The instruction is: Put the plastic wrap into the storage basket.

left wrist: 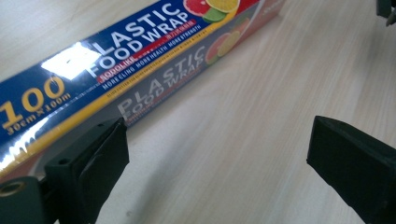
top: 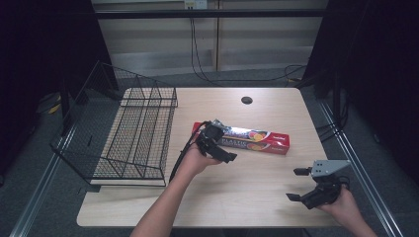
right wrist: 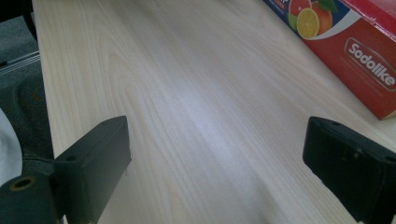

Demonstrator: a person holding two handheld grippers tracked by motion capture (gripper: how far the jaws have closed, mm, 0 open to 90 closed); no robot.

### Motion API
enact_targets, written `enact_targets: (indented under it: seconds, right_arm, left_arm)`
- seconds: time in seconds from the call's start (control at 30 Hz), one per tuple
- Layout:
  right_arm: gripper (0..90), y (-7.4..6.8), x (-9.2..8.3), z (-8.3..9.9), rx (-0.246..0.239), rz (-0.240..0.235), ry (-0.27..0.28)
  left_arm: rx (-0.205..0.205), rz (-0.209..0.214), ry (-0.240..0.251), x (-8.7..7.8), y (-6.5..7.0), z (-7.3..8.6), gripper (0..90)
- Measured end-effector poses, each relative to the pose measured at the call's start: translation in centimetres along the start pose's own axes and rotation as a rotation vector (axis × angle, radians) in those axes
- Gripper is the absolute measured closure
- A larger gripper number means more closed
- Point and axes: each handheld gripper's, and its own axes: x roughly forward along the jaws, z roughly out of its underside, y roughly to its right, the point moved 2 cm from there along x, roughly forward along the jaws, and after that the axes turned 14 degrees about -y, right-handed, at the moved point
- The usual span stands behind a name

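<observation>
The left claw [top: 216, 142] hung wide apart at the near-left end of the box [top: 257, 139], one jaw just beside its front face. The box lay flat mid-bench [top: 237, 197], right of the wire rack [top: 133, 138]. The right claw [top: 296, 183] gaped wide, well apart.

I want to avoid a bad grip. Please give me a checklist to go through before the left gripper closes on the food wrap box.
1. Left gripper open: ok.
2. Food wrap box lying flat on the table: ok.
3. Box between the jaws: not ok, it lies beside one jaw, bare table between them.
4. Right gripper apart from the box: ok.
5. Wire rack apart from the box: ok.
</observation>
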Motion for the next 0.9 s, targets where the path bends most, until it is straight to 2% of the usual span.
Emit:
enact_targets:
  seconds: [0.07,0.1,0.13,0.23,0.27,0.3,0.37,0.4,0.43,0.47,0.53,0.57,0.6,0.63,0.7,0.83,0.9]
  right_arm:
    - [7.6,0.0,0.1,-0.1,-0.003,0.003,0.0]
    - [7.7,0.1,0.1,-0.2,-0.005,-0.001,-0.002]
    - [8.0,0.2,0.2,-0.3,-0.005,-0.001,0.002]
    - [8.1,0.3,0.2,-0.5,-0.01,-0.003,0.008]
    - [8.1,0.3,0.2,-0.5,-0.011,-0.004,0.011]
    - [8.2,0.4,0.0,-0.5,-0.018,-0.003,0.017]
    - [8.2,0.4,0.0,-0.5,-0.02,-0.004,0.018]
    - [8.3,0.4,-0.1,-0.4,-0.011,-0.008,0.027]
    - [8.3,0.5,-0.2,-0.4,-0.007,-0.007,0.032]
    - [8.3,0.5,-0.2,-0.3,-0.006,-0.012,0.036]
    - [8.3,0.5,-0.2,-0.3,-0.007,-0.013,0.036]
    - [8.3,0.6,-0.3,-0.3,-0.012,-0.012,0.035]
    - [8.2,0.7,-0.3,-0.4,-0.01,-0.014,0.036]
    - [8.2,0.7,-0.3,-0.4,-0.013,-0.015,0.039]
    - [8.3,0.7,-0.3,-0.3,-0.004,-0.014,0.044]
    - [8.6,0.6,-0.3,-0.2,-0.006,-0.024,0.037]
    - [8.6,0.6,-0.4,-0.1,-0.012,-0.017,0.037]
  left_arm:
    - [0.008,-0.005,-0.008,0.0,-0.1,-0.2,5.2]
    - [0.024,-0.014,-0.018,0.0,-0.4,-0.5,5.2]
    - [0.008,-0.011,-0.009,0.1,-0.6,-0.9,5.1]
    - [0.005,-0.019,-0.014,0.4,-0.8,-1.5,4.7]
    - [0.033,-0.025,-0.034,0.4,-1.1,-1.7,4.7]
    - [0.015,-0.03,-0.012,0.6,-1.1,-2.1,4.7]
    - [0.027,-0.028,-0.016,0.6,-1.3,-2.3,4.7]
    - [0.013,-0.026,-0.012,0.9,-1.5,-2.6,4.7]
    - [0.034,-0.035,-0.038,1.0,-1.8,-2.7,4.7]
    - [0.022,-0.041,-0.033,1.2,-1.9,-2.9,4.7]
    - [0.032,-0.048,-0.039,1.3,-2.3,-3.2,4.7]
    - [0.006,-0.046,-0.023,1.6,-2.6,-3.4,4.7]
    - [0.0,-0.049,-0.017,1.7,-2.8,-3.6,4.7]
    - [0.0,-0.049,-0.017,1.7,-2.8,-3.6,4.7]
    - [-0.008,-0.042,-0.047,2.2,-3.4,-3.9,4.7]
    - [-0.012,-0.045,-0.052,2.6,-3.8,-4.2,4.7]
    - [-0.021,-0.048,-0.032,2.7,-3.9,-4.4,4.7]
